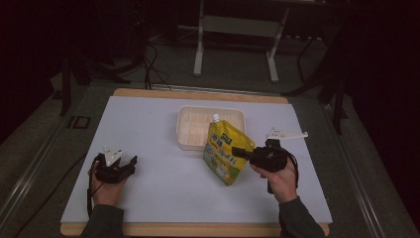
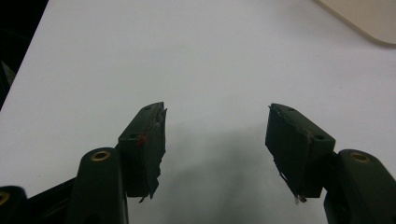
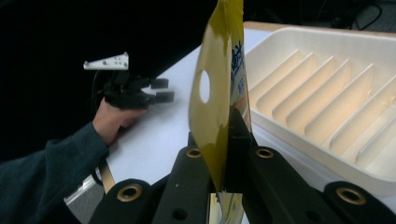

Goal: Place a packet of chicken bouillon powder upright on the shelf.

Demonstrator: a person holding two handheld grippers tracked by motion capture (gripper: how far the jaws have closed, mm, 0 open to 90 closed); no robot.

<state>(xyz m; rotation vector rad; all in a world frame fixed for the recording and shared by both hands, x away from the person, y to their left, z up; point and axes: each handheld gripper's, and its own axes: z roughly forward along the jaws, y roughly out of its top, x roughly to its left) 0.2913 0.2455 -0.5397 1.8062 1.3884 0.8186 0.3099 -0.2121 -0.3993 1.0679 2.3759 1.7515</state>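
A yellow and green spouted refill pouch [image 1: 224,151] with a white cap stands tilted just in front of the cream ribbed tray [image 1: 190,124]. My right gripper [image 1: 241,150] is shut on the pouch's right edge; in the right gripper view the yellow pouch [image 3: 217,88] rises edge-on from between the closed jaws, a punched hole in its seam. My left gripper [image 1: 130,163] rests at the left of the table, open, held in a hand. In the left gripper view its jaws stand wide apart over bare white table [image 2: 205,70] with nothing between them.
The white table [image 1: 148,129] has a wooden rim. The tray's ribbed floor [image 3: 327,102] lies just right of the pouch in the right gripper view, where the other hand and its gripper [image 3: 161,91] show farther off. Beyond the table stand a metal frame [image 1: 237,29] and cables.
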